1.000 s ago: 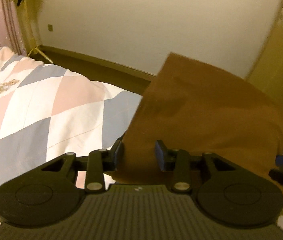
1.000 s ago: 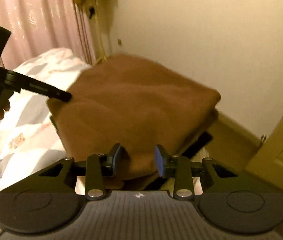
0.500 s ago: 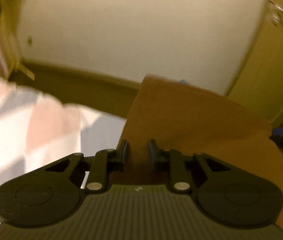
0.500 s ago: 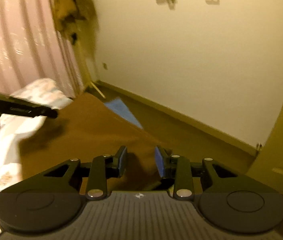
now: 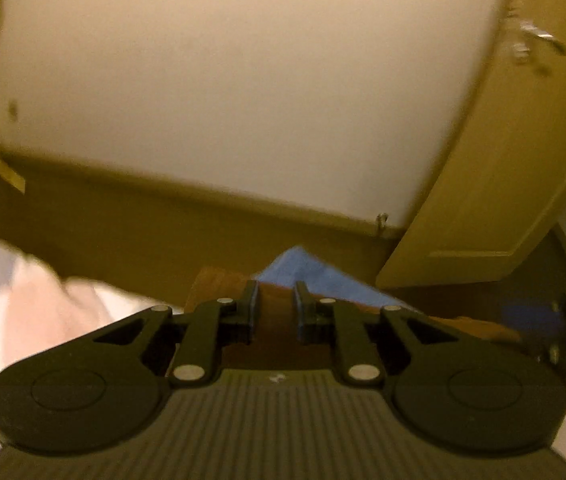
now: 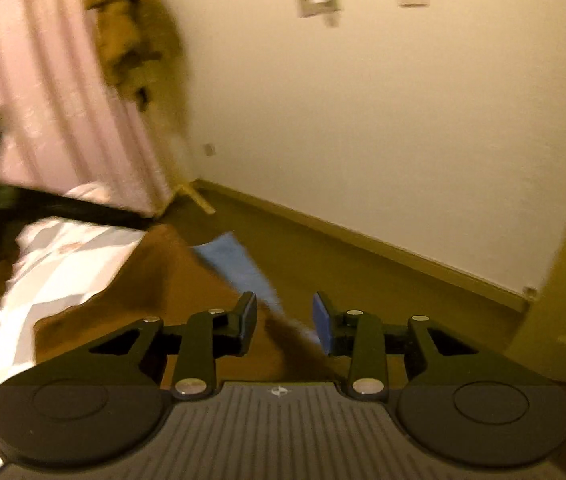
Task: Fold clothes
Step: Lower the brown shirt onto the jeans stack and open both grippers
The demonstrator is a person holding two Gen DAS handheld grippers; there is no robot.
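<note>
Gripping a fold of the brown garment point(image 5: 275, 312), the left gripper point(image 5: 274, 306) has its jaws clamped on the cloth. The right gripper point(image 6: 283, 316) has its jaws apart; the garment's edge runs between them, contact unclear. The cloth spreads from the right jaws leftward onto the bed point(image 6: 63, 264). A blue cloth point(image 6: 239, 268) lies just ahead of both jaws. Both views are blurred.

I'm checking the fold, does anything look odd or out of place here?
Yes: a blue cloth pokes out past the edge of the brown garment, toward the floor. Both views are motion-blurred, so I cannot tell whether it is a lining or a separate piece.
</note>
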